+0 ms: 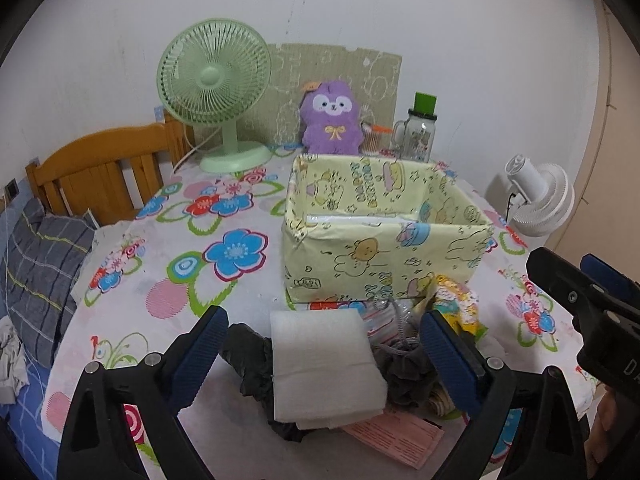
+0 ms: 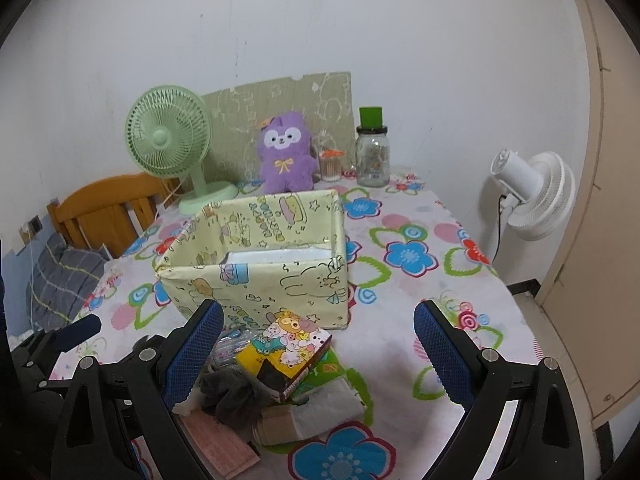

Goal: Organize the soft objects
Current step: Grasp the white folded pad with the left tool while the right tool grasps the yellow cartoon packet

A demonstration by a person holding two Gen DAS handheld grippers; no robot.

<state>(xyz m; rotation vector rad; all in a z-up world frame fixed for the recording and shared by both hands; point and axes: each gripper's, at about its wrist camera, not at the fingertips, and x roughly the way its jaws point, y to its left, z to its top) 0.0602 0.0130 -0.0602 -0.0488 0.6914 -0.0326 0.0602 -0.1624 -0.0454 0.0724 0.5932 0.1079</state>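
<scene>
A yellow cartoon-print box (image 1: pixel 384 256) stands open on the flowered table; it also shows in the right wrist view (image 2: pixel 256 280). In front of it lies a pile: a white foam sheet (image 1: pixel 324 368), black fabric (image 1: pixel 248 356), grey cloth (image 2: pixel 232 396), a cartoon carton (image 2: pixel 292 348), white padding (image 2: pixel 324 412) and a pink paper (image 1: pixel 396 438). My left gripper (image 1: pixel 324 356) is open, its jaws either side of the foam sheet. My right gripper (image 2: pixel 318 354) is open above the pile's right part, and appears at the right edge of the left wrist view (image 1: pixel 592 300).
A green fan (image 1: pixel 216 92), a purple plush (image 1: pixel 330 120), a glass jar with green lid (image 1: pixel 418 132) and a small cup of swabs (image 2: pixel 331 164) stand at the table's back. A white fan (image 2: pixel 532 192) is right of the table, a wooden bed headboard (image 1: pixel 100 168) left.
</scene>
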